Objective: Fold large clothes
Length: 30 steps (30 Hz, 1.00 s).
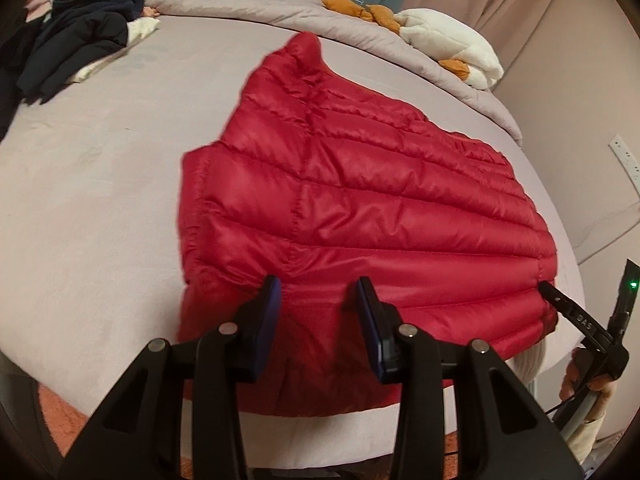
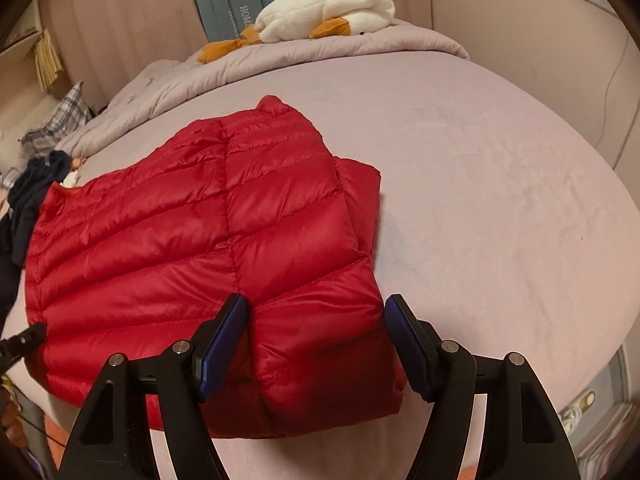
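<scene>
Black hand-held gripper (image 1: 318, 292), blue pads, silver screws; perhaps a pale sleeve (image 1: 588, 432).

A wide bed (image 2: 500, 184) under a pale mauve sheet filled the room. A rumpled quilt (image 1: 248, 8) of the same colour lay bunched along its far side, with a white plush goose (image 2: 332, 10) on top. Behind hung pinkish-beige curtains (image 2: 120, 12) and a grey-blue cloth with lettering (image 2: 236, 0). Dark clothes (image 1: 76, 36) were heaped at one corner. A white power strip (image 1: 626, 158) sat on the beige wall. Orange carpet (image 1: 60, 412) showed below. The light was warm and dim.
</scene>
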### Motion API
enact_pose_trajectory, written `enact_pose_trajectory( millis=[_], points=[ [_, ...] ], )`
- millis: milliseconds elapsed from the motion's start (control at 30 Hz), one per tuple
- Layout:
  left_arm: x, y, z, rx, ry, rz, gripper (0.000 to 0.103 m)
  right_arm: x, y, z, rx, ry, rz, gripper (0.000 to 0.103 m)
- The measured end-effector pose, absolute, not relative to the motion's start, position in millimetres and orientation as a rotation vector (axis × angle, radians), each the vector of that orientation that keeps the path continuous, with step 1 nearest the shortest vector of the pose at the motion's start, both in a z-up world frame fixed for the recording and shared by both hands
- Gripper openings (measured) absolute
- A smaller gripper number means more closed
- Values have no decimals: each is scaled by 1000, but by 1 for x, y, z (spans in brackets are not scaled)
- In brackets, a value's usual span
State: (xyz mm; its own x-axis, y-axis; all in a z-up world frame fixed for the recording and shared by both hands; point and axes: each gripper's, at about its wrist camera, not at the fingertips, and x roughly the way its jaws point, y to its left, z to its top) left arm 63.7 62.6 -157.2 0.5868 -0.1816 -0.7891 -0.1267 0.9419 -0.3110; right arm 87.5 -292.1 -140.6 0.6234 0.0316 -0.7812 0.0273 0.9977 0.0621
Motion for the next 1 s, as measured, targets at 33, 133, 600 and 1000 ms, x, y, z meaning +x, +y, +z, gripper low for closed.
enact_pose_trajectory(
  millis=[33,133,600,1000],
  points=[
    [62,65,-156,-359,947,-26,39,87,-292,-140,70,896,0,70],
    [57,73,-151,-390,940,-17,43,88,-295,-137,56,885,-30,70],
    [24,81,-91,-372,756,29,84,74,-287,-86,37,737,-18,70],
    [1,76,-59,-339,637,6,103,60,-237,-56,-4,641,169,81]
  ],
)
